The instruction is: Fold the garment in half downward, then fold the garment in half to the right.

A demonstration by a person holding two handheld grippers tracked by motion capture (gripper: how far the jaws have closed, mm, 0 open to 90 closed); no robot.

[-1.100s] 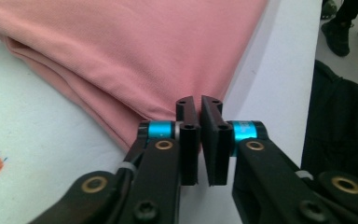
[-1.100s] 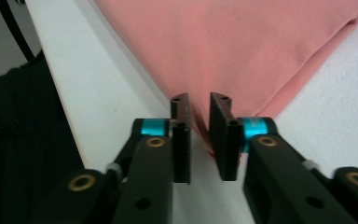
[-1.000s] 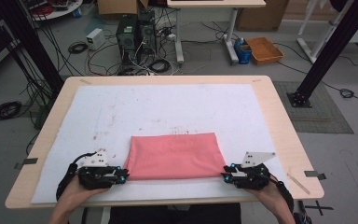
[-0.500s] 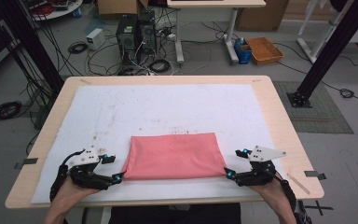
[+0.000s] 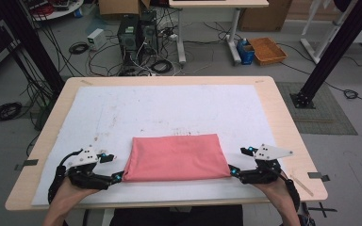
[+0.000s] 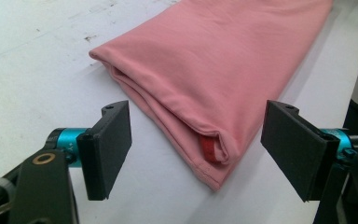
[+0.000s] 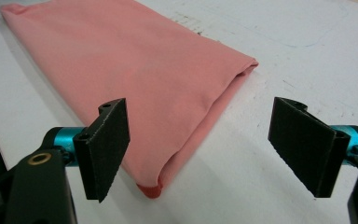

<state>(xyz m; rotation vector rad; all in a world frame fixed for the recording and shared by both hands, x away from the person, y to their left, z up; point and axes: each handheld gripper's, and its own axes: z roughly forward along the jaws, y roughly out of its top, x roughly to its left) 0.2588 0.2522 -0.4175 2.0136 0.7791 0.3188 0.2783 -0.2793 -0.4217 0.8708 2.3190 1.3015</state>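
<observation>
Pink folded cloth lies on the white sheet covering the table, near its front edge. Just off the cloth's left front corner sits the left gripper, jaws spread wide after just opening, the corner between them but untouched. Just off the cloth's right front corner sits the right gripper, jaws likewise spread after opening, pads clear of the cloth.

A white sheet covers a pale wooden counter. On the floor beyond its far edge sit a black computer tower, tangled cables, and an orange tray at far right.
</observation>
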